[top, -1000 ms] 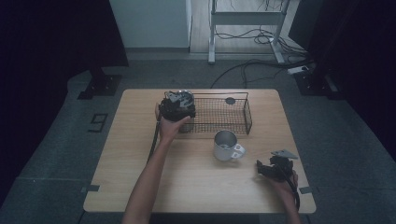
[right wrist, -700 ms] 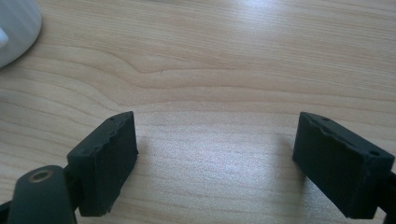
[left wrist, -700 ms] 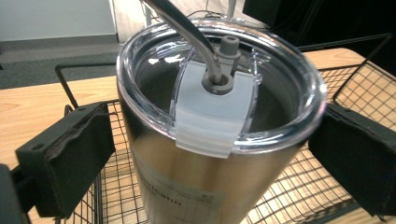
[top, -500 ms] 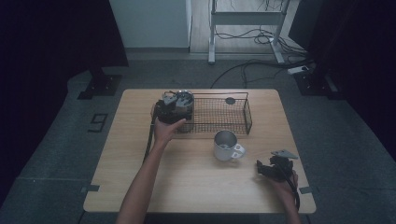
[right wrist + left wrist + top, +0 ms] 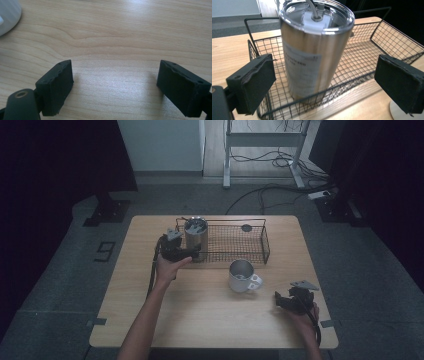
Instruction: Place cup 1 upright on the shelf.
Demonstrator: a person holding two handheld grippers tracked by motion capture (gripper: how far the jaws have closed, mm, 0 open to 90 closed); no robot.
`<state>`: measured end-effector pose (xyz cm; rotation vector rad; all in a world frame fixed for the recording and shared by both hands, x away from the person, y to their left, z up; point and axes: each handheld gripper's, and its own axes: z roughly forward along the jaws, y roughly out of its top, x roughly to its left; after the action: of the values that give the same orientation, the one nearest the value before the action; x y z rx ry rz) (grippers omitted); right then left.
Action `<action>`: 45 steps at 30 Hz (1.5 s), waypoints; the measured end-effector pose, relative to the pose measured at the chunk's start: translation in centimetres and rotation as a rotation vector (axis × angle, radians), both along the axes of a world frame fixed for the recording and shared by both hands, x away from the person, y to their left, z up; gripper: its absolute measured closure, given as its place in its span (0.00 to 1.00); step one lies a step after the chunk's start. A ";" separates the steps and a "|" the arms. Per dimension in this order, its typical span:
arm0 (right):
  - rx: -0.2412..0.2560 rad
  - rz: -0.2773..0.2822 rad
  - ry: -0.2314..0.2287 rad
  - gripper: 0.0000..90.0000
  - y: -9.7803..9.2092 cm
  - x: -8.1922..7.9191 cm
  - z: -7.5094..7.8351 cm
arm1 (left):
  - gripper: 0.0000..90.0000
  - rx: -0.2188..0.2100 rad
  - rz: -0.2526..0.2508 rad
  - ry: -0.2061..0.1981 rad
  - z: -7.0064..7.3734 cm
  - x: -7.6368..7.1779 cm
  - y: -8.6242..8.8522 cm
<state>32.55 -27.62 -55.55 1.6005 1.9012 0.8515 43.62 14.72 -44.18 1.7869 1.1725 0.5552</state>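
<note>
Pulled back from the steel tumbler [image 5: 314, 47] standing in the wire basket [image 5: 260, 240], the left gripper [image 5: 324, 85] gapes released; right gripper [image 5: 120, 87] rests wide open too.

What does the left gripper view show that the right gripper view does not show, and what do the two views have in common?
The left gripper view shows a steel tumbler with a clear lid, standing upright inside the black wire basket. The left gripper has its jaws wide apart on either side of the tumbler, clear of it.

The right gripper view shows the right gripper, jaws wide apart with nothing between them, and the edge of a white mug at the top left.

Both show open black jaws and the same wooden table.
</note>
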 end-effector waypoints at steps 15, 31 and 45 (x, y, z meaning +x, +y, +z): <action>-0.001 -0.004 -0.001 0.15 0.0 0.0 0.0 | 0.04 -0.008 -0.034 0.020 -1.8 -4.2 2.0; 0.000 -0.012 0.000 0.15 0.0 0.0 0.0 | 0.06 -0.001 -0.039 0.088 -4.7 -9.7 5.6; -0.003 -0.013 -0.003 0.15 0.0 0.0 0.0 | 0.11 -0.002 -0.051 0.100 -6.5 -11.5 6.0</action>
<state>32.51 -27.60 -55.52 1.6074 1.8876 0.8443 32.15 20.70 -50.64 1.8559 1.1916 0.4392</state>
